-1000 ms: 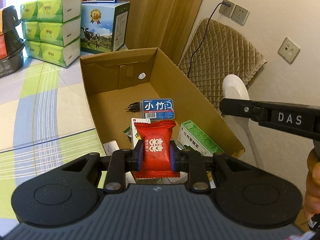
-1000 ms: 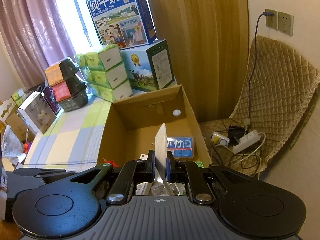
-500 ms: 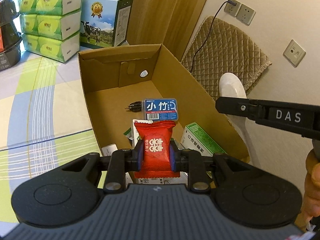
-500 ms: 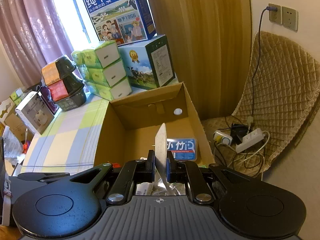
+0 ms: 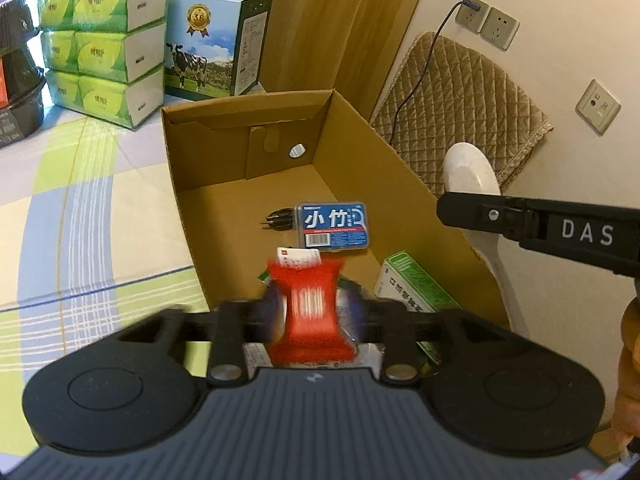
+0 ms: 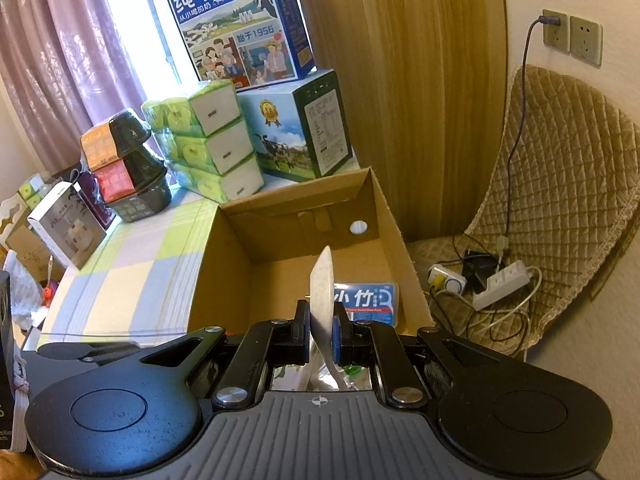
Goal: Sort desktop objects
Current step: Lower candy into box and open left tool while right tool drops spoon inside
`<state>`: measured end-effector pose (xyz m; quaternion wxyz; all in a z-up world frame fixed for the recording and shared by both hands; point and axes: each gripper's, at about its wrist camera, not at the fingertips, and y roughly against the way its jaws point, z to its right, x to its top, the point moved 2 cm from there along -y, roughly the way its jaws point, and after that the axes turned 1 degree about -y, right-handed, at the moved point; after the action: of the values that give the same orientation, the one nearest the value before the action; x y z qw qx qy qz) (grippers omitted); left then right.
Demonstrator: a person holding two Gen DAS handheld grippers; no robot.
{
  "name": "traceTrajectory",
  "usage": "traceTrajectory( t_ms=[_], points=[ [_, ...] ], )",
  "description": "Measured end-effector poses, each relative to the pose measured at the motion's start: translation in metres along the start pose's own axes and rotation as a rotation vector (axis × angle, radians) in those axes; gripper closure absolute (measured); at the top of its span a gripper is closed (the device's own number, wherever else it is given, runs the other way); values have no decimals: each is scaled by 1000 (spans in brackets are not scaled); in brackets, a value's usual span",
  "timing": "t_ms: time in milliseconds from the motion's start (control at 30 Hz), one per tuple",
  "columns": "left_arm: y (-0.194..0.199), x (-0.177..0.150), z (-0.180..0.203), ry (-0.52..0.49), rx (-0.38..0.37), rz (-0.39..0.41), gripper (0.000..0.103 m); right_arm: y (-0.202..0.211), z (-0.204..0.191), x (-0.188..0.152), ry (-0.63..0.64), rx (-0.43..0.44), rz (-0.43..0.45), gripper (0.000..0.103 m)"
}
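While blurred above the cardboard box (image 5: pixel 192 184), left jaws seemingly parting off red packet (image 5: pixel 312 320); right clenching white spoon (image 6: pixel 322 292).

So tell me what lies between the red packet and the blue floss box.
In the left wrist view, a white card lies between the red packet and the blue floss box.

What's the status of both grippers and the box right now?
Left gripper opening around blurred red packet, above cardboard box. Right gripper shut on white spoon, over box. Nothing blocking the drop.
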<state>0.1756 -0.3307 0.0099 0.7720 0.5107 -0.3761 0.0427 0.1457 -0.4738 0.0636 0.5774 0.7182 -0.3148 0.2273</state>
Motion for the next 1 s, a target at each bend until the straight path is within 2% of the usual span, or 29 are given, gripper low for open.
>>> traceTrajectory(
  t_ms=[767,900,933,967,1000],
  points=[
    [13,-10,-22,29,17,13,44,-16,-14,6,18,16,-4,96],
    [13,-10,-24,31,20,15,43,-16,-14,10,7,29,40,95],
    [14,-10,-25,33,22,15,40,-16,-13,11,-6,28,45,84],
    [14,-10,-27,36,25,16,36,-16,-10,11,-28,37,47,68],
    [14,-11,-28,38,27,18,35,-16,-8,11,-45,51,51,32]
  ],
)
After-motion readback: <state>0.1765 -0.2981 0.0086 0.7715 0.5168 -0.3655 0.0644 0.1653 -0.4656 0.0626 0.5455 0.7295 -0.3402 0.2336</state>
